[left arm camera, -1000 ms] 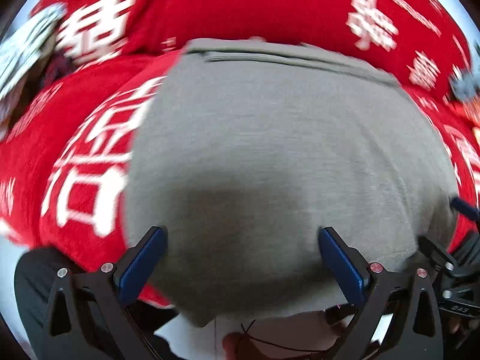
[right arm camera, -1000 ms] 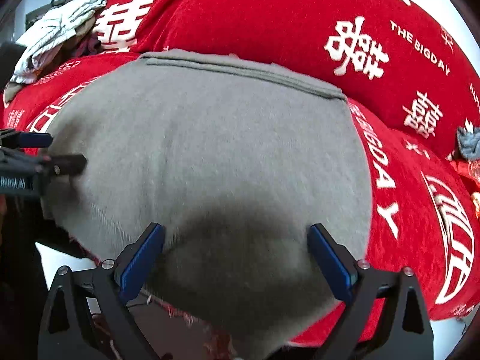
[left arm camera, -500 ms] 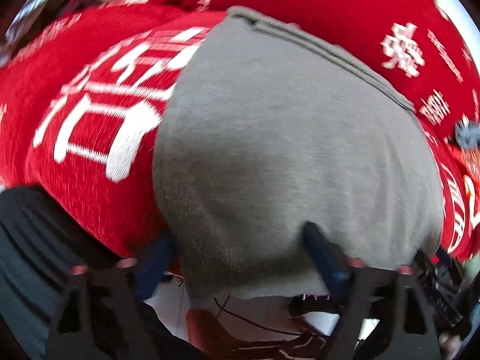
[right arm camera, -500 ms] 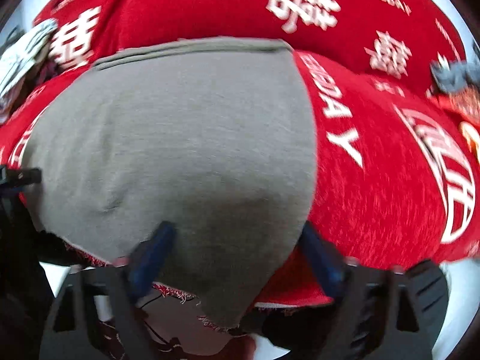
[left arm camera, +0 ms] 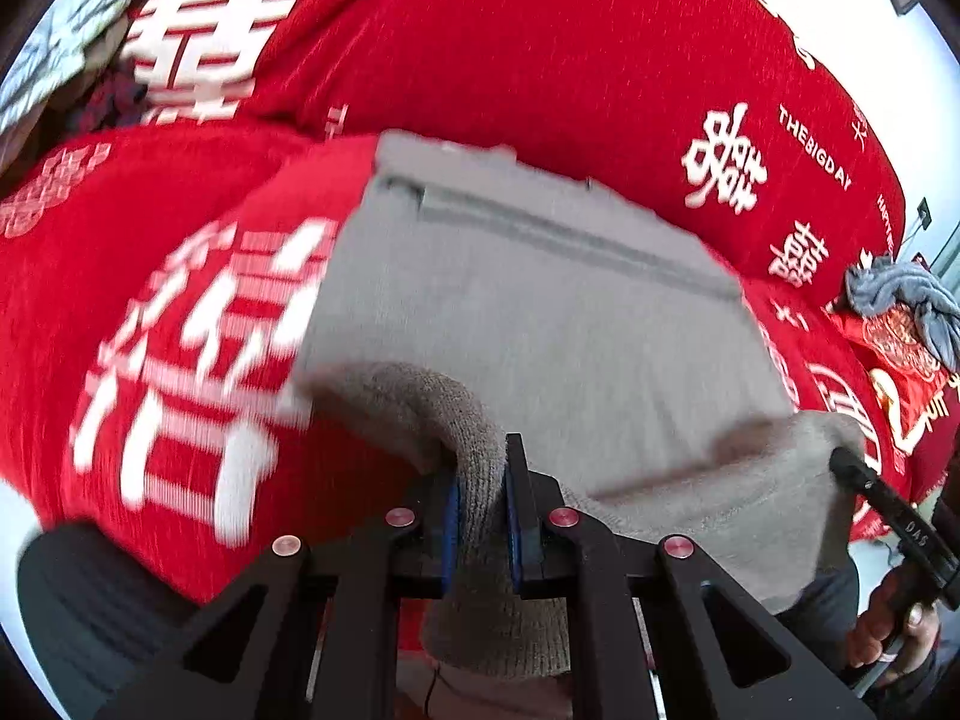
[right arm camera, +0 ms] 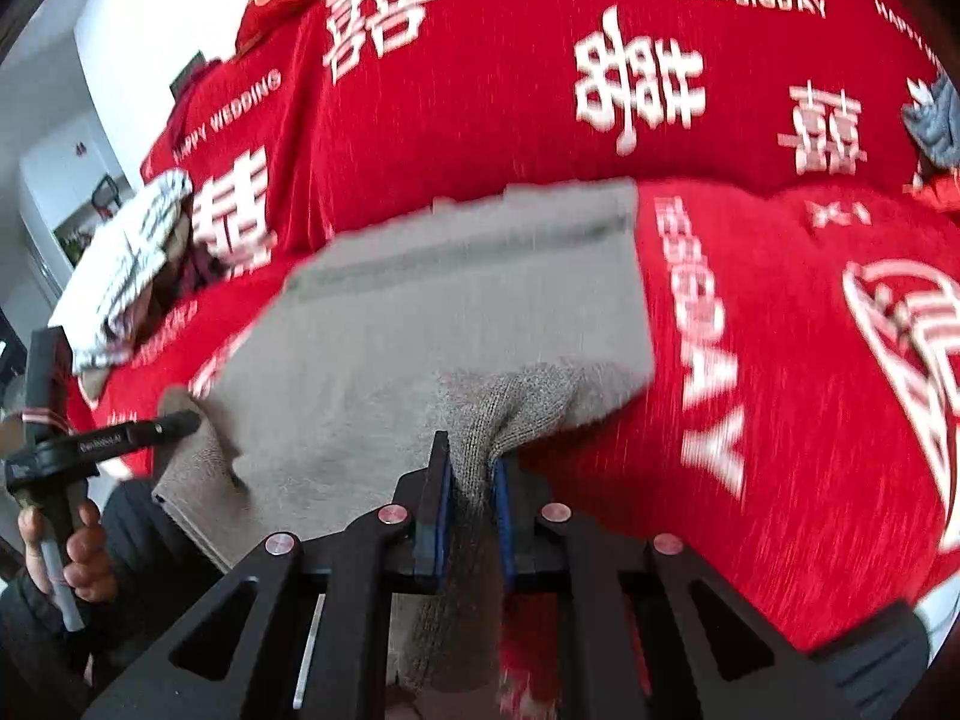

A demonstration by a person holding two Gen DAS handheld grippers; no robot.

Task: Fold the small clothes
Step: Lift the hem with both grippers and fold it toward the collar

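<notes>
The red cover (left arm camera: 540, 60) with white lettering fills nearly everything you're looking at, draped over what looks like a sofa, and on it lies your grey knit garment (left arm camera: 540, 312), spread flat with its banded far edge up against the back cushion. The far half is down and smooth; the near hem is coming up off the cover at both corners. I'd call this the opening of a first fold: nothing doubled over yet, the whole carry-over and flattening ahead of you.

Off to the sides sit a striped pale bundle (right arm camera: 126, 264) and a blue-grey cloth (left arm camera: 906, 300), likely waiting or done; I can't tell which.

Now the small stuff. Your left gripper (left arm camera: 482, 468) has just been closing, and its blue pads pinch a ridge of knit at the near left corner. Your right gripper (right arm camera: 470, 468) has just been closing too, clamped on the near right corner, fabric bunched between the pads. The garment stretches away from both grippers, the hem sagging between them. Carry both corners evenly toward that far band.
</notes>
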